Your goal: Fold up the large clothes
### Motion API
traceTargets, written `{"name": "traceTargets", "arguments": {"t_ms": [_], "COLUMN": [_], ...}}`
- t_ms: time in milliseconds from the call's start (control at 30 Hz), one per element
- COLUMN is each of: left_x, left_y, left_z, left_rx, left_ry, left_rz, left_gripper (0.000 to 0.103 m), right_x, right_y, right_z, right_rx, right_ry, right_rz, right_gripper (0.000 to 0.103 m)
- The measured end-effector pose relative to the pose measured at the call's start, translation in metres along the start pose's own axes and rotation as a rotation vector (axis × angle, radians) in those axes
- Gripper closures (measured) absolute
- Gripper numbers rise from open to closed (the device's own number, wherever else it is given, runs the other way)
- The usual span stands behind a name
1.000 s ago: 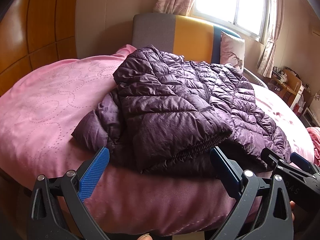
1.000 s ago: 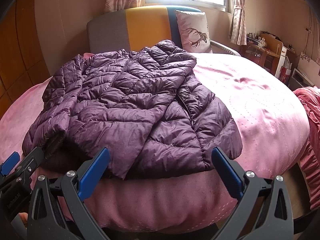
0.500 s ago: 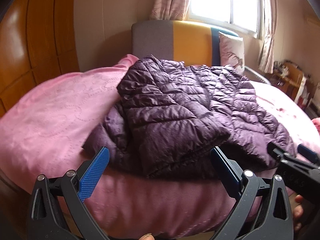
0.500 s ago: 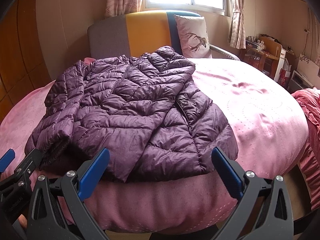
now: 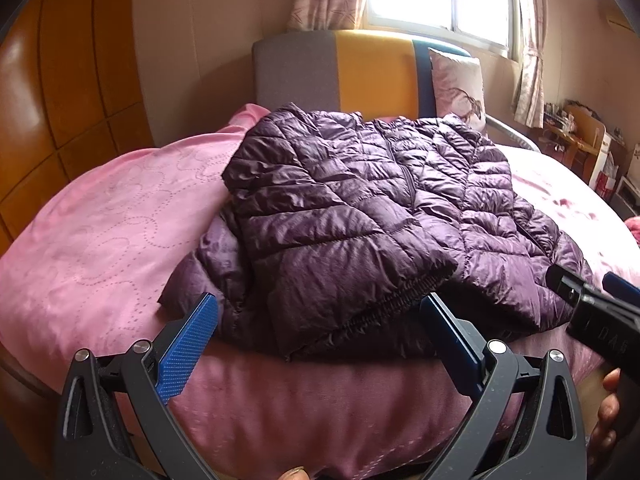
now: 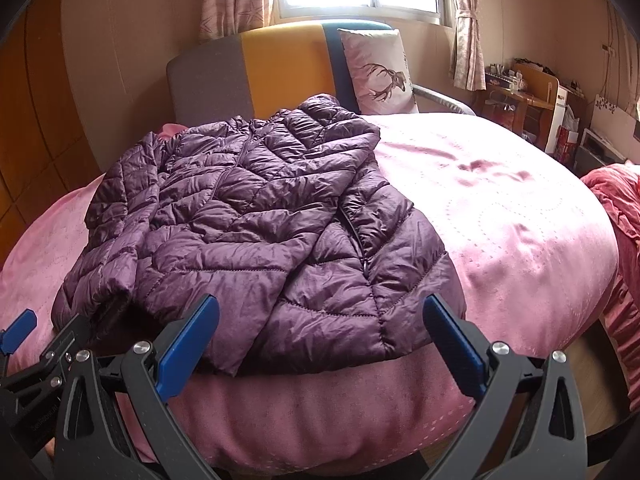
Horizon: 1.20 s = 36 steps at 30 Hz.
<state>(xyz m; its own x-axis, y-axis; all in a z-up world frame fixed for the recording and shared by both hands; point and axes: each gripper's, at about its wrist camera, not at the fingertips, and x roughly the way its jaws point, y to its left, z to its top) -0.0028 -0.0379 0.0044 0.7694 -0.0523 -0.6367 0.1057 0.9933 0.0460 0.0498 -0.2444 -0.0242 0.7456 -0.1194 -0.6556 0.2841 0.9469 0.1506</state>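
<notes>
Ahead of your two grippers, the jacket (image 5: pixel 360 224) lies on the bed (image 5: pixel 100 240), sleeves folded over its front. Your left gripper (image 5: pixel 318 328) and right gripper (image 6: pixel 320 330) hang wide apart at its hem, holding nothing.

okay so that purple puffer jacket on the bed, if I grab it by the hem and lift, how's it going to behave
The purple puffer jacket will probably flop and drape: it already lies in soft creases, one sleeve folded over the body. Its quilted, puffy panels suggest it is light for its bulk. The shiny shell looks slick, so it may slide on the pink bedspread or slip from a shallow pinch.
</notes>
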Motion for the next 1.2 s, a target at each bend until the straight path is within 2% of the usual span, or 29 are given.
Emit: {"name": "traceTargets", "arguments": {"t_ms": [200, 433, 633, 700, 733, 767, 800, 833, 900, 933, 1000, 1067, 1200], "left_x": [0.006, 0.019, 0.038, 0.045, 0.052, 0.059, 0.064, 0.069, 0.069, 0.066, 0.060, 0.051, 0.039], "left_y": [-0.005, -0.014, -0.030, -0.038, -0.041, -0.041, -0.040, -0.036, -0.027, -0.019, -0.004, 0.018, 0.078], "left_z": [0.010, 0.030, 0.045, 0.044, 0.041, 0.039, 0.036, 0.034, 0.033, 0.036, 0.041, 0.051, 0.084], "left_rx": [0.004, 0.021, 0.078, 0.127, 0.149, 0.154, 0.147, 0.128, 0.104, 0.077, 0.037, -0.015, -0.129], "left_ry": [0.011, 0.032, 0.068, 0.068, 0.082, 0.106, 0.130, 0.145, 0.148, 0.142, 0.137, 0.108, 0.021], "left_rz": [-0.023, -0.104, -0.231, -0.226, -0.216, -0.220, -0.228, -0.242, -0.291, -0.317, -0.349, -0.372, -0.310], "left_gripper": [0.003, 0.003, 0.003, 0.006, 0.012, 0.023, 0.032, 0.040, 0.069, 0.074, 0.087, 0.089, 0.089], "right_x": [0.000, 0.017, 0.066, 0.091, 0.102, 0.112, 0.119, 0.117, 0.109, 0.103, 0.092, 0.080, 0.063], "right_y": [-0.007, -0.008, 0.010, 0.021, 0.026, 0.031, 0.038, 0.043, 0.049, 0.049, 0.043, 0.030, -0.019], "right_z": [0.014, 0.047, 0.065, 0.061, 0.058, 0.052, 0.046, 0.043, 0.042, 0.045, 0.053, 0.067, 0.110], "right_rx": [0.017, 0.029, -0.011, -0.048, -0.065, -0.089, -0.132, -0.177, -0.244, -0.260, -0.273, -0.288, -0.262], "right_ry": [-0.015, -0.024, 0.092, 0.183, 0.226, 0.267, 0.284, 0.260, 0.229, 0.217, 0.183, 0.127, -0.006], "right_rz": [0.024, 0.088, 0.173, 0.205, 0.215, 0.232, 0.245, 0.240, 0.250, 0.264, 0.257, 0.216, 0.052], "right_gripper": [0.002, 0.002, 0.002, 0.005, 0.007, 0.018, 0.030, 0.035, 0.075, 0.081, 0.088, 0.089, 0.089]}}
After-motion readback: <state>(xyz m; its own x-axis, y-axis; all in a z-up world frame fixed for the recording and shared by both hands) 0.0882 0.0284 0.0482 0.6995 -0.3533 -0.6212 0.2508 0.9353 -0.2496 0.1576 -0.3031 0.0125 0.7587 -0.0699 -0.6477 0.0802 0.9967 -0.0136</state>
